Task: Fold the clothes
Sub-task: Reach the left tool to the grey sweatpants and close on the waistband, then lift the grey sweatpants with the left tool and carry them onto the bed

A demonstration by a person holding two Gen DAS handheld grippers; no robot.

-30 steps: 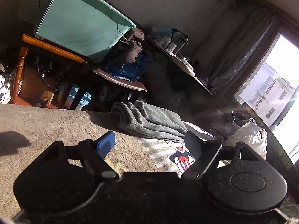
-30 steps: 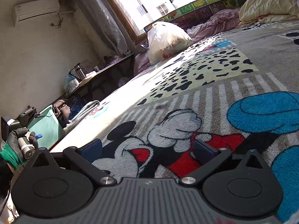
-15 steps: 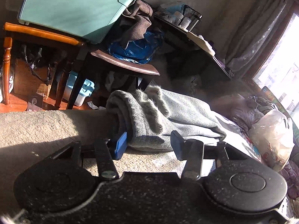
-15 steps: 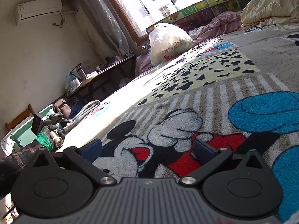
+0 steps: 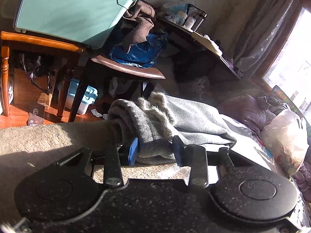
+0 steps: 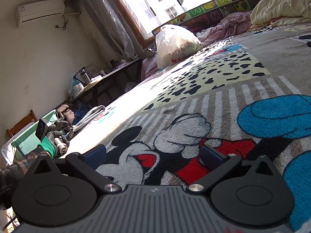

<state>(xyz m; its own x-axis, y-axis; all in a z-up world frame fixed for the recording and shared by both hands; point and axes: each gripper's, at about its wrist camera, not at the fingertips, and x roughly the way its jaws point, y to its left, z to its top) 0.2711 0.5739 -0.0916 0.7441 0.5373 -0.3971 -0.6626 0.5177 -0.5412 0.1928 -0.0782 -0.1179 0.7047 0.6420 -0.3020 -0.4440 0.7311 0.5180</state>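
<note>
The left gripper [image 5: 155,151] has moved in since a sec ago: it was back w/ its blue pads [image 5: 133,151] wide apart, now they pinch the near edge of the folded grey sweater [image 5: 175,120]. The sweater lies at the edge of the bed, on the cartoon blanket [image 6: 223,101], by the brown chair [image 5: 128,68] and the green bin [image 5: 66,9]. The right gripper [image 6: 153,155] hasn't moved; it sits low over the blanket, pads spread wide, nothing btwn them. From the right wrist view the sweater [image 6: 89,116] is small & far off to the left, and the gloved hand [image 6: 52,141] w/ the other tool is now up close to it. Hard to see: the sweater's far side is behind its own folds, its underside is hidden by the gripper body. The white bag [image 6: 175,44] near the window is partly washed out by sun. Stuff under the chair is dark, can't tell what it is.
</note>
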